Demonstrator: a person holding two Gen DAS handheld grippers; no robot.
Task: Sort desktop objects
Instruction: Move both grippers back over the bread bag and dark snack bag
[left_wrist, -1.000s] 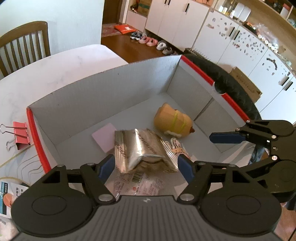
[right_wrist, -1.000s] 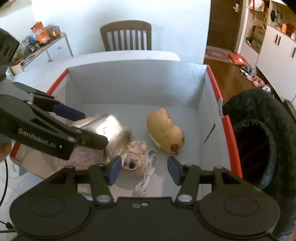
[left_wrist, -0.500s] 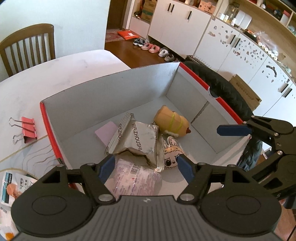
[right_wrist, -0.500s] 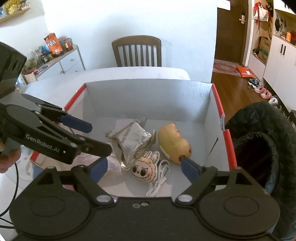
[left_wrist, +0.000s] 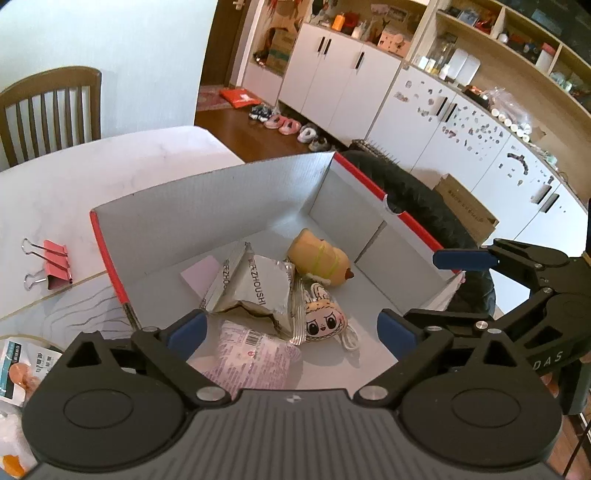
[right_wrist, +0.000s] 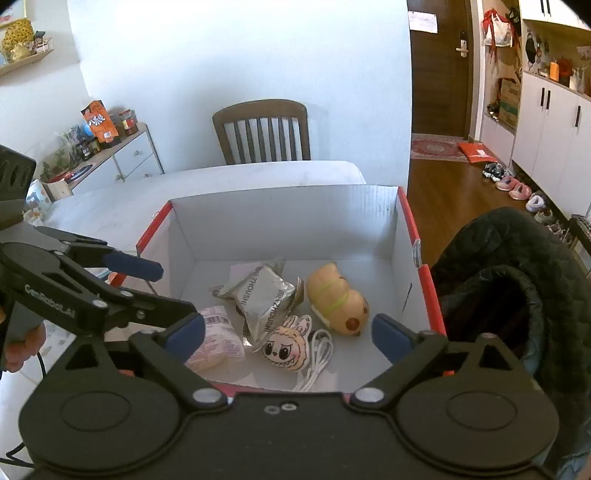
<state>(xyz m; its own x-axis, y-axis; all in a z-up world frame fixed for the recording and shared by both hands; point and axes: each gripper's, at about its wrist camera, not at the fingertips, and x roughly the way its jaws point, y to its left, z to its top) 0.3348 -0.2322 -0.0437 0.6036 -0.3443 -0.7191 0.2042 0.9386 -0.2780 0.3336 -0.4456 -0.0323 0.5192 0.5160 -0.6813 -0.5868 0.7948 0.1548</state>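
A white cardboard box with a red rim stands on the table. Inside lie a silver snack packet, a tan plush toy, a plush doll face, a pink wrapped packet, a pink note pad and a white cable. My left gripper hovers above the box's near side, jaws opening, nothing between them. My right gripper hangs over the near edge, jaws also opening and empty.
A red binder clip lies on the white table left of the box. A printed packet sits at the near left. A black jacket hangs right of the box. A wooden chair stands behind the table.
The silver packet left my left gripper and now lies in the box. Both grippers lifted and drew back from the box floor, and both pairs of jaws spread wider.
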